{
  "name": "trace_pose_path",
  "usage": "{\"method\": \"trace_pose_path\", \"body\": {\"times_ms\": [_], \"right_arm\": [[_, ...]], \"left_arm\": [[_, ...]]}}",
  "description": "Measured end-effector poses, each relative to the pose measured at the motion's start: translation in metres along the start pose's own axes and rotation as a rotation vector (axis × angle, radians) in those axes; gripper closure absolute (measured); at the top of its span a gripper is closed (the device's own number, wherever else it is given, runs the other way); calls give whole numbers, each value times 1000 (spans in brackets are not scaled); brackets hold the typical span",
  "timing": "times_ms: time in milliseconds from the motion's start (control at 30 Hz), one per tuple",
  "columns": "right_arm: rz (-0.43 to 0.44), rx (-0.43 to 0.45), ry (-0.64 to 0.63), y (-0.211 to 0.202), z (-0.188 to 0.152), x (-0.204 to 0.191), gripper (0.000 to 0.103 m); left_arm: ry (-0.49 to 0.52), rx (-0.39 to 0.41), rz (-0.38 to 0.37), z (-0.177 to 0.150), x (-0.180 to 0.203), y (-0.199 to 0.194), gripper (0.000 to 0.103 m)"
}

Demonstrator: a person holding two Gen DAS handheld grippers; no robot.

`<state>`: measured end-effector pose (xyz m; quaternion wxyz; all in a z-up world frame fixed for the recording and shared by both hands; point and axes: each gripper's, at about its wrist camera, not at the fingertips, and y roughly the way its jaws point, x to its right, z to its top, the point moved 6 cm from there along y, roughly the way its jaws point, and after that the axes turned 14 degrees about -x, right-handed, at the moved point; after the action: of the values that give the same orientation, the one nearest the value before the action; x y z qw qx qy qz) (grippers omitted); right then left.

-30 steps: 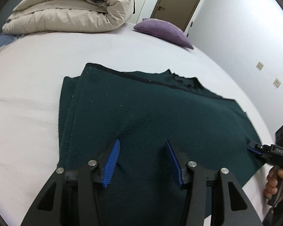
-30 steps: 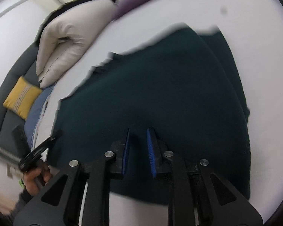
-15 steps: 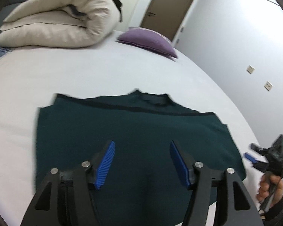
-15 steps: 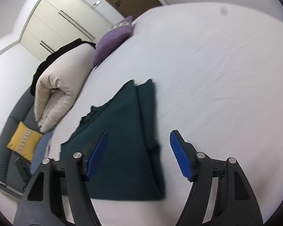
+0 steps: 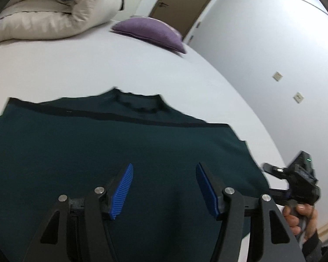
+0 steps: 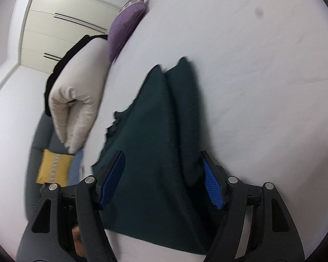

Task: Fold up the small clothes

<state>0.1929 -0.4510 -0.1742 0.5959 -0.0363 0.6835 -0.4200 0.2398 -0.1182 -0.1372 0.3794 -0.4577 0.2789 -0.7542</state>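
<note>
A dark green knit garment lies flat and folded on the white bed, its collar at the far edge. My left gripper is open and empty, raised above the garment's near part. In the right wrist view the same garment runs away from me, with a folded layer along its right side. My right gripper is open and empty above the garment's near end. The right gripper's body shows at the garment's right edge in the left wrist view.
A rolled cream duvet and a purple pillow lie at the bed's far end. The bed sheet spreads to the right. A yellow cushion sits on a grey sofa beside the bed. A door and a wall are beyond.
My right gripper went from nearly shut on the garment to wide open. Both grippers lifted and drew back from the garment, which now lies still.
</note>
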Motion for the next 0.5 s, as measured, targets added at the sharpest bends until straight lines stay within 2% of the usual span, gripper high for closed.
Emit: {"method": "trace_pose_path", "body": {"times_ms": [133,200,333,433,500], "right_arm": [[31,-16,31,13,8,0,38],[52,-13,50,17,13,1,47],[28,-26,73,28,14,11,80],[47,-10,79,32,14,13,85],[24,4,70,35,14,11,85]], "left_arm": [[9,-44,-28,0,8,22,41],[-19,-77,-10,-3,-2,37,45],[11,-57,2,-8,-4,41,48],[20,-67,30,-9,-3,45,48],[30,-71,53,-9,-1,46,48]]}}
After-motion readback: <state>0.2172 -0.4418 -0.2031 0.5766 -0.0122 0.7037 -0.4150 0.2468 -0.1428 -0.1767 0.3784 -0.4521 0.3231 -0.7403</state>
